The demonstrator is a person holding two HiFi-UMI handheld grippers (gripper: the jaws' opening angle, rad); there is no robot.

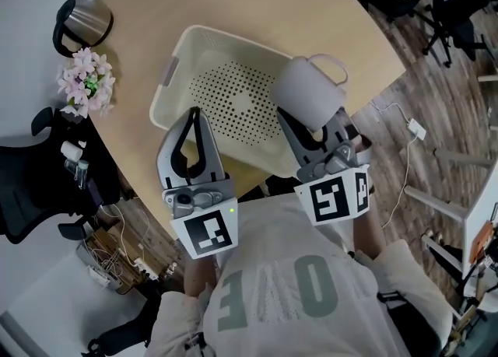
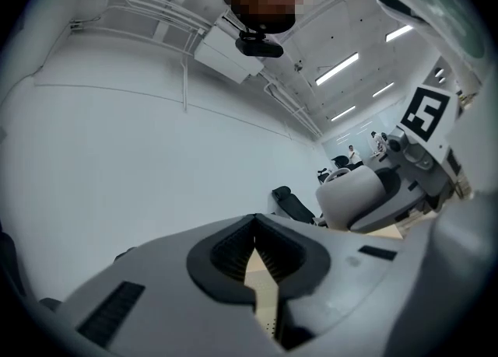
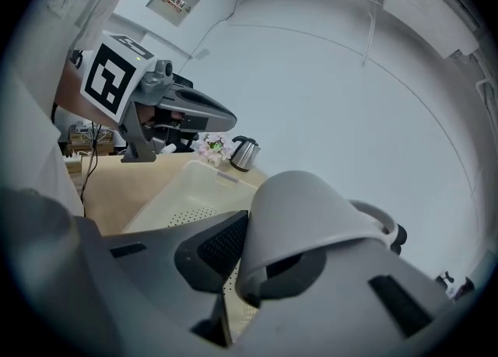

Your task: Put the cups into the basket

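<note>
cup (image 1: 307, 92) above basket (image 1: 187, 40) rim; kettle (image 1: 84, 17), flowers (image 1: 87, 79) apart

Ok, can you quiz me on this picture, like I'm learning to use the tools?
1. True or false: the left tool is wide open.
2. What does the right tool hold? A) a spoon B) a cup C) a ball
3. Fill in: the flowers stand next to the ___.

Key: 1 false, its tips are together with nothing between them. 2 B. 3 kettle.
</note>
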